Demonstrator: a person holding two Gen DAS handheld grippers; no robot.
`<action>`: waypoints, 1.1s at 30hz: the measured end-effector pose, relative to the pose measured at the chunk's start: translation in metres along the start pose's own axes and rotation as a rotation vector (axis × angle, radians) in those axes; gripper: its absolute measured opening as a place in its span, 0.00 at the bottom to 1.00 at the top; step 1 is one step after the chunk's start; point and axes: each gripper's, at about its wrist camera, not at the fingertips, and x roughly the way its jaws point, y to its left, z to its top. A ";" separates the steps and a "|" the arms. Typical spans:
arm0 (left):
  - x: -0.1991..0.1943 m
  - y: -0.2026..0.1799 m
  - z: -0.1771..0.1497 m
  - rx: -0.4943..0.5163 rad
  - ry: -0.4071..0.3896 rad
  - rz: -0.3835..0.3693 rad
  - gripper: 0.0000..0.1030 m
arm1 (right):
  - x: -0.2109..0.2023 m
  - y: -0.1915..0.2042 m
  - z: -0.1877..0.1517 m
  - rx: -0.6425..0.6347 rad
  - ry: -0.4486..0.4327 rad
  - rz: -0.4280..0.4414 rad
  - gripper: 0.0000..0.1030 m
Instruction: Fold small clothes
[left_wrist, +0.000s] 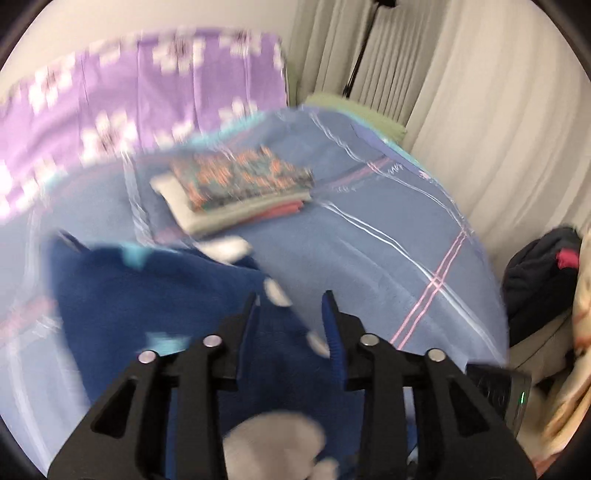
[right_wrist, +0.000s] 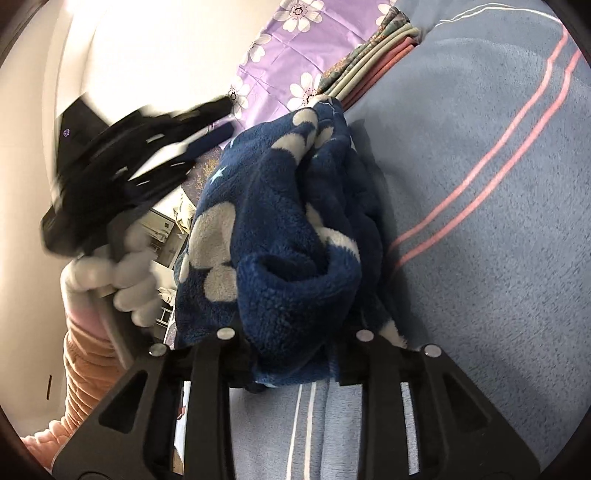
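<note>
A dark blue fleece garment (right_wrist: 280, 236) with white blobs and pale stars hangs bunched from my right gripper (right_wrist: 295, 354), which is shut on it above the bed. The same garment (left_wrist: 155, 295) shows blurred in the left wrist view, below and left of my left gripper (left_wrist: 291, 306). The left jaws stand apart with nothing between them. The left gripper (right_wrist: 122, 162) also shows blurred in the right wrist view, held by a white-gloved hand, left of the garment.
A stack of folded clothes (left_wrist: 236, 188) lies further back on the blue striped blanket (left_wrist: 388, 258); its edge shows in the right wrist view (right_wrist: 369, 70). A purple flowered sheet (left_wrist: 129, 96) lies beyond. Curtains (left_wrist: 480, 110) and a dark bag (left_wrist: 535, 280) stand at the right.
</note>
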 end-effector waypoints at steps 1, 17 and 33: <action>-0.012 0.001 -0.004 0.041 -0.010 0.046 0.36 | 0.000 0.001 0.000 -0.004 -0.001 -0.003 0.26; 0.049 0.008 -0.045 0.237 0.164 0.181 0.32 | -0.064 0.078 0.009 -0.364 -0.207 -0.278 0.35; -0.001 0.008 -0.060 0.166 -0.023 0.138 0.37 | 0.016 0.052 0.006 -0.436 -0.040 -0.436 0.29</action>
